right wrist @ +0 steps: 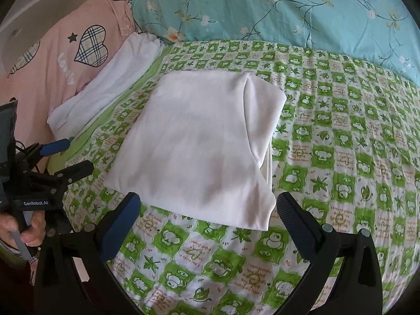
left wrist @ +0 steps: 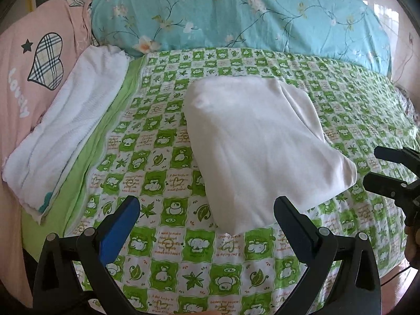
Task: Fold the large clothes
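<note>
Garment: folded white soft cotton cloth (right wrist: 199,141), light, limp; lies just ahead of both tongs.
Hold: take the near corners.
Tongs: left gripper (left wrist: 207,210) and right gripper (right wrist: 207,207) both released, empty.

Folded white garment (right wrist: 199,141) on green-checked bed (right wrist: 341,157)

soft daylight, fisheye-warped dark corners

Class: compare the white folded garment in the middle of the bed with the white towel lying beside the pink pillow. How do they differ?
The folded garment is smooth and squarish; the towel is fluffy, long and narrow. The garment lies on the green patterned sheet; the towel lies along the pink pillow. Both are white, and neither gripper holds them.
</note>
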Motion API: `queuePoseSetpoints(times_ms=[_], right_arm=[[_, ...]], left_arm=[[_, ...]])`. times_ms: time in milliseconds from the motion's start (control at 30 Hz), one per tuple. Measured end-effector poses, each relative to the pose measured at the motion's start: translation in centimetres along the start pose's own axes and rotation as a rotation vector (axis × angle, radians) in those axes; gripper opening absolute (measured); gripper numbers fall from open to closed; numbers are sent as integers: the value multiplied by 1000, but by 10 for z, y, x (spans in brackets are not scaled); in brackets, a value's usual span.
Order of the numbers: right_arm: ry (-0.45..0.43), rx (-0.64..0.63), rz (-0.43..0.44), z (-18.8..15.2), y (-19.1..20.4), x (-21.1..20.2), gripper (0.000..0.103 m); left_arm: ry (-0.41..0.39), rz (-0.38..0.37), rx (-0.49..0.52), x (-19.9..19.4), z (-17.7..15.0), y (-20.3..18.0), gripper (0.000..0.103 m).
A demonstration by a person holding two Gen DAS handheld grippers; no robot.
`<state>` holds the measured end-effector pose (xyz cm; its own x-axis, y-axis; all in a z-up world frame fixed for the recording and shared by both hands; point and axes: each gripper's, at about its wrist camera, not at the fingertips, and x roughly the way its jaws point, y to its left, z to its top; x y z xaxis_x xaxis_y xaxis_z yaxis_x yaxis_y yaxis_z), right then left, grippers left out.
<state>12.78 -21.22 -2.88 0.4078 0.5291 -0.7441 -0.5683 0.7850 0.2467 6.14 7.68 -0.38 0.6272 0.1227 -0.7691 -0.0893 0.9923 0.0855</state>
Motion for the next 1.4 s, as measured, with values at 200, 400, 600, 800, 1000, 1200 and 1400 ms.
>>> queuePoseSetpoints(times_ms=[200,400,600,800,1000,1200,1400], right_arm=[[-5,-10,8,4,2,-3,103],[-6,-12,5,2,6,-7,103],[-6,-11,3,0,7,-9,103],[3,-10,7,0,6,-7,103],[6,-12,11,-1,7,-5,103],[7,-13,10,-2,8,-5,103],[5,-15,14,-1,8,-5,103]], left_arm=[[-9,-1,-4,-8,0,1,102],[-12,-6,-5,-14,-2,0,102],[-10,-10,-6,-15,-2,-1,102],[-5,-20,-3,-13,-2,0,102],[-4,-21,-3,-12,-2,0,102],[-3,-22,-5,-11,-2,1,102],[-4,-27,-2,-11,-2,1,102]])
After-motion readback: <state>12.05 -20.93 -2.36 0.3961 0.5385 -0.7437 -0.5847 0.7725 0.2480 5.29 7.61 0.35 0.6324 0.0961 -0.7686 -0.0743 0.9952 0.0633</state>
